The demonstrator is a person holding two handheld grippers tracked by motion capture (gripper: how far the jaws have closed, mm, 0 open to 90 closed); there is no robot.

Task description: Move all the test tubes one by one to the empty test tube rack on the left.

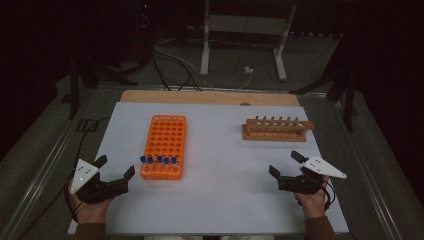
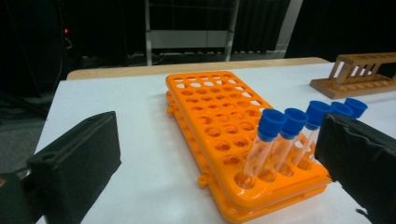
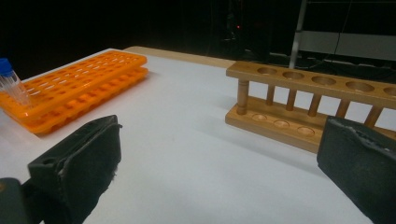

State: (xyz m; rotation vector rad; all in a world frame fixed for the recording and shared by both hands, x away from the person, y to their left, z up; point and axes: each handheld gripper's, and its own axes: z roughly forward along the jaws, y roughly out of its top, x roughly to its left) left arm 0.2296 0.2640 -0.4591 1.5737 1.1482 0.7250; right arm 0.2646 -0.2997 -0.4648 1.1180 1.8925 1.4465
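The left tongs (image 1: pixel 116 167) are released, jaws spread wide with nothing between them, held low over the table (image 1: pixel 220 200) at its near left corner. Just ahead of them and a little to their right stands the orange rack (image 1: pixel 165 146), and in its nearest row sit five clear tubes with blue caps (image 1: pixel 159 160), upright, side by side. In the left gripper view the tubes (image 2: pixel 273 140) rise close before the right-hand jaw, leaning slightly in their holes.

These tubes look light, thin-walled and smooth, probably plastic, so they should lift with little force but could slip or tip if pinched on the bare wall. The best hold, I judge, is just under the cap, squarely from both sides, then a straight pull upward so the tube clears its hole without dragging the light rack along.

Farther right, the right tongs (image 1: pixel 288 163) are likewise released and hold nothing, near the table's right front. Ahead of them stands a wooden rack (image 1: pixel 276 129), its holes unfilled.

The high view gives the whole layout and the gap between the two racks. The left gripper view shows the clear tube walls and how loosely they sit; the right gripper view shows the wooden rack's (image 3: pixel 313 105) two tiers, holes above and shallow seats below.
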